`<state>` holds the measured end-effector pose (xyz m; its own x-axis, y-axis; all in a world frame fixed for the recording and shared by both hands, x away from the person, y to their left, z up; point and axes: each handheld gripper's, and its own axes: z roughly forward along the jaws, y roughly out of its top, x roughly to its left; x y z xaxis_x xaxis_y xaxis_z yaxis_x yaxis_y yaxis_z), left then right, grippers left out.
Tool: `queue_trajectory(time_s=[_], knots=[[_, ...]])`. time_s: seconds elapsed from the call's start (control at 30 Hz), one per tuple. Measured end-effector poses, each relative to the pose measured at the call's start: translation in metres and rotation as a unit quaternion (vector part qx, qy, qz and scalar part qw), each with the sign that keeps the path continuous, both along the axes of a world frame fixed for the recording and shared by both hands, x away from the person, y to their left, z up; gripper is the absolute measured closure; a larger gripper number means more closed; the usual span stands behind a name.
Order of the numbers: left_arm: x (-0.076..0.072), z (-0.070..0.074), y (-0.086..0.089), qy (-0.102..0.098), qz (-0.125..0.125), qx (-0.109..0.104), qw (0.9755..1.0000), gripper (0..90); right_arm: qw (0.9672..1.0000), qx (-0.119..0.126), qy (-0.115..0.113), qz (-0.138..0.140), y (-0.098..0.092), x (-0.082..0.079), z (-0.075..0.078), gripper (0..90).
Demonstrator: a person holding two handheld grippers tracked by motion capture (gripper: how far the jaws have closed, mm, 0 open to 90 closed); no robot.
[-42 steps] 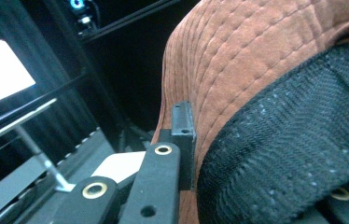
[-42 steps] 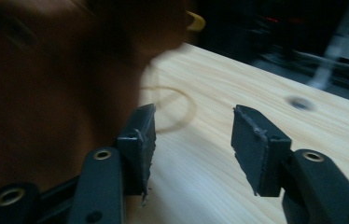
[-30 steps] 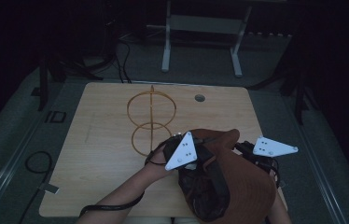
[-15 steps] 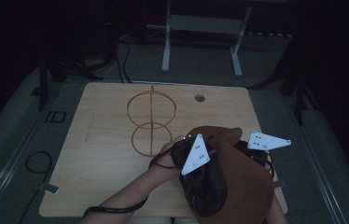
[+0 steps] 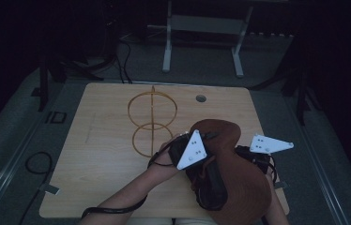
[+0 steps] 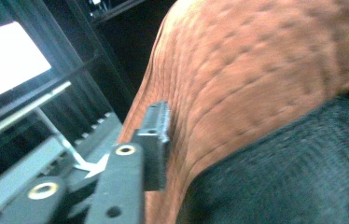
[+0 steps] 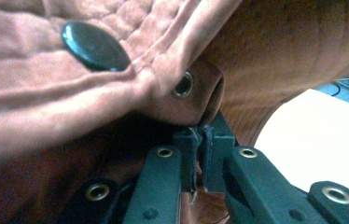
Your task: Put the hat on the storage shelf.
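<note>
A brown quilted bag [image 5: 241, 192] with a black lining [image 5: 211, 187] rests at the table's near right edge, held up between both hands. My left gripper [image 5: 201, 161] is at the bag's left side. One of its fingers [image 6: 157, 126] lies against the brown fabric [image 6: 256, 84], and the other is hidden behind it. Its jaws have just been opening and stand apart. My right gripper [image 7: 199, 140] has just been closing and is shut on the bag's edge below a metal eyelet [image 7: 182, 85] and a dark button [image 7: 94, 45]. In the high view the right gripper [image 5: 240, 157] is at the bag's right side.
A gold wire stand [image 5: 152, 119] of two rings on a pole stands mid-table, just left of and behind my left hand. The wooden table [image 5: 98, 159] has a cable hole [image 5: 201, 98] at the back. A cable [image 5: 117, 208] trails from the left gripper.
The brown fabric has bunched up higher between the two grippers, and the left gripper's plate has tilted. Both hands stay in about the same place.
</note>
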<state>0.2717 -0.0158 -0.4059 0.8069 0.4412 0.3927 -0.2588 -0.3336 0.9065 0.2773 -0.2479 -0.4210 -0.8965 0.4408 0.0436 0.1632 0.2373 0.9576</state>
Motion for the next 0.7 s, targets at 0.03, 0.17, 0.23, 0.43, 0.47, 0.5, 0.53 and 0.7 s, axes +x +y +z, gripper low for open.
queue_trajectory(time_s=[0.03, 0.17, 0.23, 0.43, 0.47, 0.5, 0.53, 0.7], knots=[[0.001, 0.002, 0.002, 0.009, -0.001, -0.01, 0.9999, 59.1, 1.0, 0.002, -0.002, -0.002, 0.0, 0.0, 0.001, 86.1], [0.004, 0.007, 0.012, 0.03, 0.005, -0.012, 0.9995, 46.8, 0.9998, 0.012, -0.006, -0.011, -0.007, -0.001, 0.008, 86.4], [0.004, 0.007, 0.016, 0.031, 0.013, -0.008, 0.9994, 46.7, 0.9996, 0.018, -0.01, -0.019, -0.012, -0.001, 0.012, 86.4], [0.006, 0.001, 0.027, 0.052, 0.021, -0.005, 0.9984, 46.7, 0.9986, 0.029, -0.014, -0.043, -0.021, 0.005, 0.02, 86.4], [0.006, -0.001, 0.03, 0.054, 0.022, -0.002, 0.9983, 46.7, 0.9982, 0.028, -0.015, -0.05, -0.022, 0.007, 0.021, 86.4], [0.007, -0.003, 0.033, 0.063, 0.019, -0.005, 0.9978, 46.7, 0.998, 0.031, -0.014, -0.053, -0.024, 0.008, 0.021, 86.4], [0.008, -0.005, 0.037, 0.071, 0.02, -0.006, 0.9973, 46.7, 0.9979, 0.031, -0.013, -0.055, -0.025, 0.01, 0.022, 86.4], [0.007, -0.014, 0.052, 0.091, 0.028, -0.002, 0.9955, 46.7, 0.9968, 0.042, -0.011, -0.067, -0.032, 0.019, 0.026, 86.4]])
